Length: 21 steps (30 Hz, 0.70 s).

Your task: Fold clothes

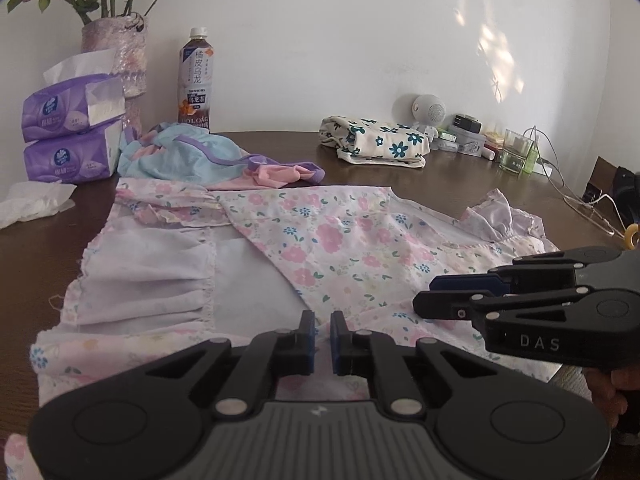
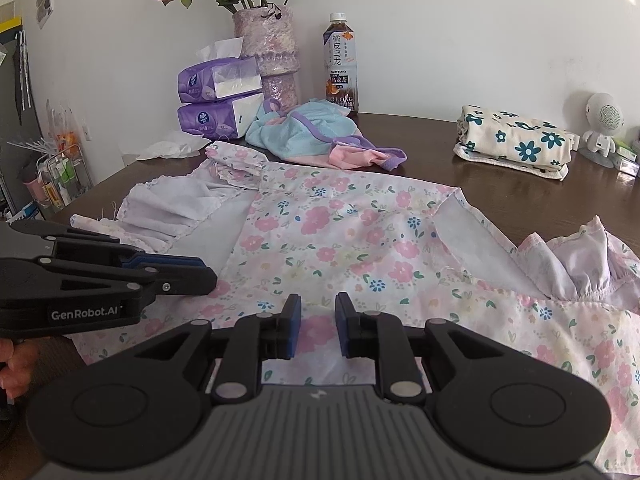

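Lying spread across the near middle of the counter (image 2: pixel 440 148): the floral dress (image 1: pixel 320 240), pale pink with small flowers, its left side already turned inward so the plain lining is showing, its ruffled right sleeve (image 2: pixel 580 256) still sticking out unfolded. Hovering at the near hem, left of centre: the left hand-held gripper (image 1: pixel 322 344), jaws slightly parted with a narrow gap, pinching nothing that can be seen. Hanging just beside it to the right: the right hand-held gripper (image 2: pixel 317 326), likewise a little spread and empty, low over the cloth though whether touching cannot be told. Judging from this, working midway through folding the dress: one side in, the other waiting. Calling next, probably, for reaching right to the ruffled sleeve, closing on its edge and bringing it across toward the middle, keeping the cloth flat underneath. Waiting at the far left: the crumpled blue garment (image 2: pixel 304 132); resting far right: the folded cream floral cloth (image 2: pixel 516 140), seemingly finished.
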Tool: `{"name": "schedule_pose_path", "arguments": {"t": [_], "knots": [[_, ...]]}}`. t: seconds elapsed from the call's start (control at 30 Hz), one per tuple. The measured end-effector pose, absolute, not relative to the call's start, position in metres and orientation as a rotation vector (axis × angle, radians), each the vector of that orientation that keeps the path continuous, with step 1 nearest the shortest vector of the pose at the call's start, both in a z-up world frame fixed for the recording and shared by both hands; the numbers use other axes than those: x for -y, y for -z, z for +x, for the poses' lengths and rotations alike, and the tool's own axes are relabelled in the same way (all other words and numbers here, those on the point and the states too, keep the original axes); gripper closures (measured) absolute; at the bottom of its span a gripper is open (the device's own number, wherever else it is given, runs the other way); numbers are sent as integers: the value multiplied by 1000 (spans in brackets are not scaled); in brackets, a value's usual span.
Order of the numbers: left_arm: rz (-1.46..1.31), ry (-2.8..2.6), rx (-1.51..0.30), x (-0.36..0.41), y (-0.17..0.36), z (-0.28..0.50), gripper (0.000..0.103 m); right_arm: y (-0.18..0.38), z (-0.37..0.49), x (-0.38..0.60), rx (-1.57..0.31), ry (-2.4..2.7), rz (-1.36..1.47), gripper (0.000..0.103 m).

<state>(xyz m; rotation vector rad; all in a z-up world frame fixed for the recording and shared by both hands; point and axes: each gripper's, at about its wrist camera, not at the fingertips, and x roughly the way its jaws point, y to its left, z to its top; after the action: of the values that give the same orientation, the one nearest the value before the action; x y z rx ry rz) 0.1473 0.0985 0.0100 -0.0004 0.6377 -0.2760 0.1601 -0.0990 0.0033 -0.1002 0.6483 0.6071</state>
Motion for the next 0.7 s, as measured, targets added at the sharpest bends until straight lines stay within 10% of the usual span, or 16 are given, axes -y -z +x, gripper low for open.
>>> {"name": "schedule_pose_path", "arguments": {"t": [0.7], "knots": [[-76, 124, -628, -158, -13, 117, 88, -3, 165, 105, -650, -621, -88, 85]]}}
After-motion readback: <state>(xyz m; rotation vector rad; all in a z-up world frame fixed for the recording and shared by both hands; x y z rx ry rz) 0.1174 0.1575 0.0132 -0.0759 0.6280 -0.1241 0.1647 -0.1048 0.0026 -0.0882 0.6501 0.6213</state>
